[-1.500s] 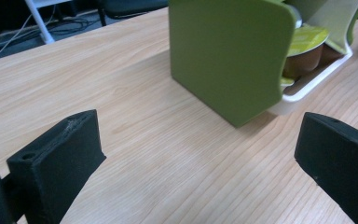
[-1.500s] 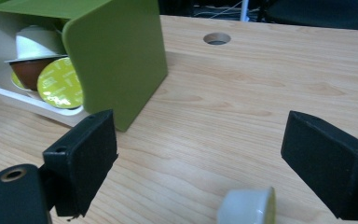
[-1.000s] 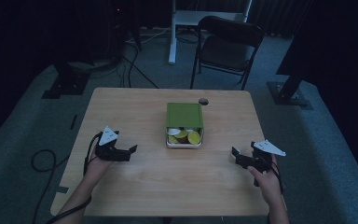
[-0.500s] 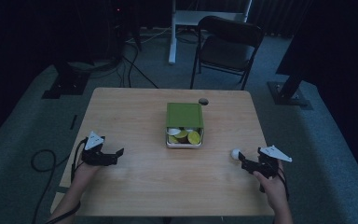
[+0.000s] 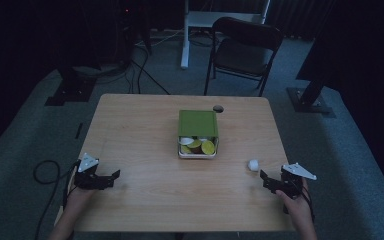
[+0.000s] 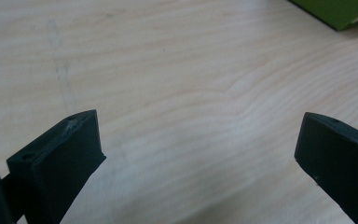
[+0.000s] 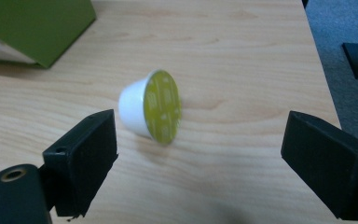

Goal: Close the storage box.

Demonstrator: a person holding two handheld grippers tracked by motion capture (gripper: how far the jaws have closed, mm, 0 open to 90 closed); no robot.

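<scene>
A green box (image 5: pixel 197 124) stands at the table's middle, its near end open on several coffee capsules (image 5: pixel 196 145). One white capsule (image 5: pixel 253 164) with a yellow-green foil lid lies on its side on the wood, right of the box. In the right gripper view this capsule (image 7: pixel 151 108) rests just ahead of my right gripper (image 7: pixel 203 126), nearer its left jaw, and nothing touches it. My right gripper (image 5: pixel 264 178) is open near the front right corner. My left gripper (image 5: pixel 112 177) is open at the front left over bare wood (image 6: pixel 198 128). A box corner (image 6: pixel 340 9) shows far off.
A small dark round thing (image 5: pixel 218 108) sits on the table behind the box. A folding chair (image 5: pixel 245 50) and a white stand (image 5: pixel 185 35) are beyond the far edge. Cables trail on the floor at left (image 5: pixel 45 170). The table's right edge (image 7: pixel 314 51) is close to the capsule.
The right gripper drew back toward the front edge, and the white capsule now lies apart from it on the table. The left gripper moved left and nearer the person.
</scene>
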